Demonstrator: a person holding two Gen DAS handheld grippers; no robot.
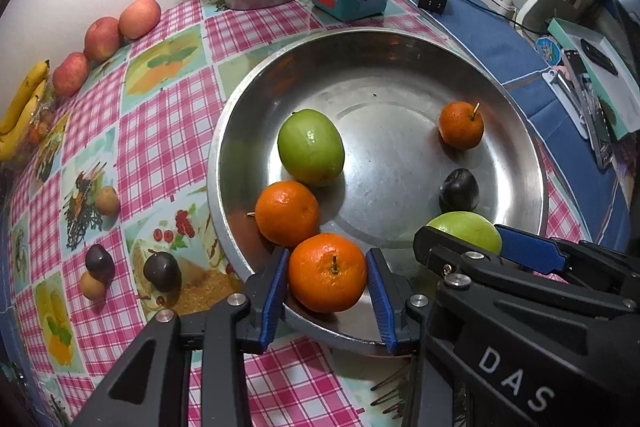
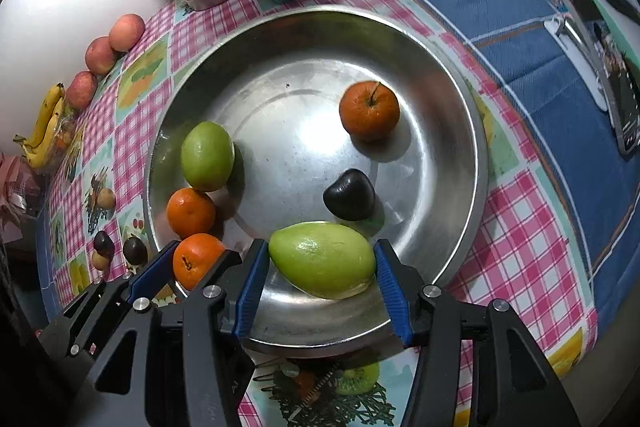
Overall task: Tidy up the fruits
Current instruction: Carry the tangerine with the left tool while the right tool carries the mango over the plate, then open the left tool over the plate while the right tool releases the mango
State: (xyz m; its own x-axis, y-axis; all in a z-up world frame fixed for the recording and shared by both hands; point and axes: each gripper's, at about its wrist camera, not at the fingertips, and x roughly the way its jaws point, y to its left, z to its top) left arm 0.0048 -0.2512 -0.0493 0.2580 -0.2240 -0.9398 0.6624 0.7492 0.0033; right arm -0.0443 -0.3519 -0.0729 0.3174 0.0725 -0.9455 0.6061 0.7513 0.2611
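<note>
At the near rim of the steel basin [image 2: 476,163], your left gripper [image 1: 327,273] pinches a tangerine [image 1: 327,271] and your right gripper [image 2: 320,263] clamps a green mango [image 2: 322,259]; both likely need placing and release next.

Both tools [image 1: 327,283] [image 2: 320,267] downward, part-closed.

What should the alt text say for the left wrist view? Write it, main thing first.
The left gripper has its blue fingers closed on an orange at the near rim of a metal bowl. The bowl also holds two more oranges, two green fruits and a dark plum; the right gripper grips one green fruit.
</note>
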